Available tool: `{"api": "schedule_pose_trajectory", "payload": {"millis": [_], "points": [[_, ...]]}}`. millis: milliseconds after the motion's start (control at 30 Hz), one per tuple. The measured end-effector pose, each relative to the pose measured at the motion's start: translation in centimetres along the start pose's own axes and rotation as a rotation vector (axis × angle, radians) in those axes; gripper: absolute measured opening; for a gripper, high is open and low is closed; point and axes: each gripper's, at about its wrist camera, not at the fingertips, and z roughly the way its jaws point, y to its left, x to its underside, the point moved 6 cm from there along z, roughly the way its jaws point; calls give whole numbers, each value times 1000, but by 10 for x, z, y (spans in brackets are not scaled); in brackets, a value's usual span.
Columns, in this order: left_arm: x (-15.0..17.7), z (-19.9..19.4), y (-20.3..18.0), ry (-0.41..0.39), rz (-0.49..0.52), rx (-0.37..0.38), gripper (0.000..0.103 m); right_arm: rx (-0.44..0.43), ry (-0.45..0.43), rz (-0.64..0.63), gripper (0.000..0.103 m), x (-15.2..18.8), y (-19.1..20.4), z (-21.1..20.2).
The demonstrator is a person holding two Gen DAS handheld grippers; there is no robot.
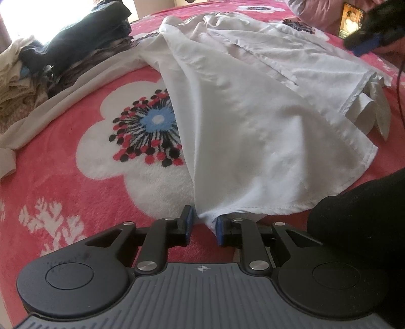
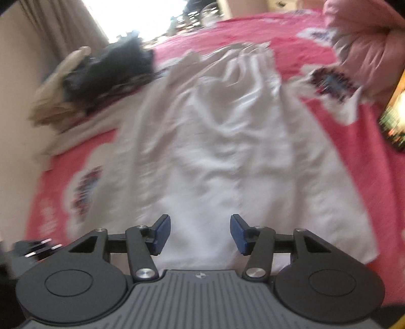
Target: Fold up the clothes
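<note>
A white shirt [image 1: 253, 114] lies crumpled and partly folded over on a pink flowered blanket [image 1: 76, 189]. Its near corner hangs down between the jaws of my left gripper [image 1: 203, 222]. The blue pads stand a little apart, the cloth lies against the right one, and they do not pinch it. In the blurred right wrist view, my right gripper [image 2: 200, 227] hovers over the same shirt [image 2: 215, 151], jaws wide and nothing between them. The right gripper [image 1: 367, 43] also shows at the top right of the left wrist view.
A stack of dark and beige clothes [image 1: 63, 58] sits at the far left of the bed, with a cream garment [image 1: 50, 111] trailing from it. A lit phone [image 1: 350, 21] and a pink pillow [image 2: 367, 45] lie at the far right. A black sleeve [image 1: 359, 215] is close beside the left gripper.
</note>
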Motion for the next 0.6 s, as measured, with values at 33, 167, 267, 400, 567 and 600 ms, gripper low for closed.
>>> {"api": "schedule_pose_trajectory", "payload": {"millis": [33,167,267,400,567,600], "points": [[0,0,0,0,2,-1,19,30,-2,-21,57,-2,-1,7],[1,1,0,-1,7,-3,19,102,96,-149,49,4,0,47],[1,1,0,1,10,-1,19,174,127,-261,23,7,-4,57],[2,3,0,4,21,6,19,271,82,-211,9,-17,-36,40],[2,4,1,8,24,19,19,416,19,-67,9,-43,-98,16],[1,4,1,8,25,20,19,431,24,-30,9,-44,-110,15]]}}
